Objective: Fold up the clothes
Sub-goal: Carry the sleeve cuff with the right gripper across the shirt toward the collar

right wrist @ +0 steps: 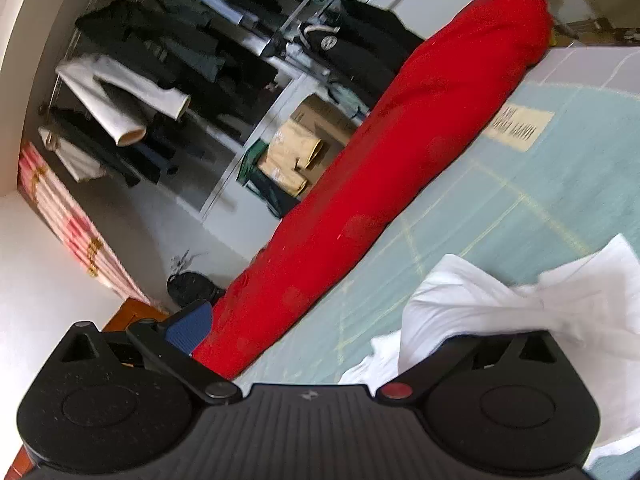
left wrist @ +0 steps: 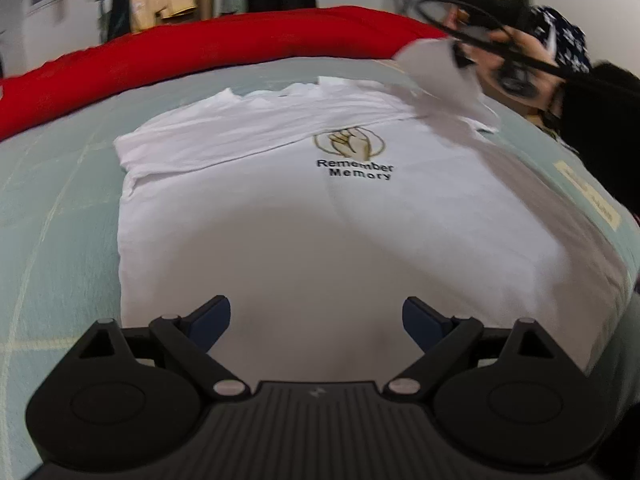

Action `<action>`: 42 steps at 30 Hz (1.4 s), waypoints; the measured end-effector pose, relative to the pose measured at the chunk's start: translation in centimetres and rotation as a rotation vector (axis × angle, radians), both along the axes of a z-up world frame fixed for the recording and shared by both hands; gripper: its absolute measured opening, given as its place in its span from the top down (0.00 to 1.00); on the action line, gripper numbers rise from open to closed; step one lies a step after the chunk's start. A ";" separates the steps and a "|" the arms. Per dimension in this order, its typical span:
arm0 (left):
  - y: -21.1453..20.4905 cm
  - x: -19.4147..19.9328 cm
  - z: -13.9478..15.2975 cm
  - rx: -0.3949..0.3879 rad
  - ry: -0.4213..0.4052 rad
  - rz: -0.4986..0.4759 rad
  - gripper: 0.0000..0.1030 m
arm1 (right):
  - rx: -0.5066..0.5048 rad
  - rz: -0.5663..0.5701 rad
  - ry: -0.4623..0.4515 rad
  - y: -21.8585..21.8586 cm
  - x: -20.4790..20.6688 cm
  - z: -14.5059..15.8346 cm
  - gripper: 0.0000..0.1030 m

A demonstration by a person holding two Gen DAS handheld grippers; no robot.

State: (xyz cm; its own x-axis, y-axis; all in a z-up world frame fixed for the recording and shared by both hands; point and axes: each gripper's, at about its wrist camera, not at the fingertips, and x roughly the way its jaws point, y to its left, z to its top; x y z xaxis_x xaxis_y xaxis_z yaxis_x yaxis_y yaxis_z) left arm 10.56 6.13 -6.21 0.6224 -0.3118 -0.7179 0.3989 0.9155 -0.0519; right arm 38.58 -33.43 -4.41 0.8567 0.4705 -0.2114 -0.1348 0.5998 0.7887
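Left wrist view: white T-shirt [left wrist: 320, 216] partly folded, far sleeve laid across. My left gripper [left wrist: 316, 322] is wide open, empty; right gripper [right wrist: 320, 332] spread, sleeve draped on one finger. Near sleeve, body fold remain.

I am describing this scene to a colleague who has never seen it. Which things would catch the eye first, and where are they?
First, the white T-shirt with a "Remember Memory" print, spread on the pale green mat ahead of the open left gripper. Next, the long red roll lying along the mat's far edge. In the right wrist view, white cloth drapes over one finger of the right gripper, with a rack of dark clothes behind.
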 end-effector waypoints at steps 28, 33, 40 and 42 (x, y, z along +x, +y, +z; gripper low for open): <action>0.2 -1.4 -0.6 0.071 0.036 0.001 0.10 | -0.134 0.254 -0.059 15.5 1.7 2.5 0.00; 0.3 -1.5 -0.6 0.064 0.036 0.003 0.10 | -0.346 0.293 -0.015 18.6 1.8 1.9 0.00; 0.3 -1.6 -0.6 0.060 0.036 0.005 0.10 | -0.536 0.374 0.010 22.7 1.0 0.1 0.00; 0.3 -1.6 -0.6 0.058 0.035 0.004 0.10 | -0.542 0.388 0.013 23.4 0.8 -0.1 0.00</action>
State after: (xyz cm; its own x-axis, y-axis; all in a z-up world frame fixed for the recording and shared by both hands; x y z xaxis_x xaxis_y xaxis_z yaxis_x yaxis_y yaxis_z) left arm 8.94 6.48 -6.83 0.5977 -0.2663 -0.7562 0.3939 0.9191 -0.0123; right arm 39.42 -10.06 -4.55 0.6421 0.5689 -0.5139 -0.4136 0.8214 0.3927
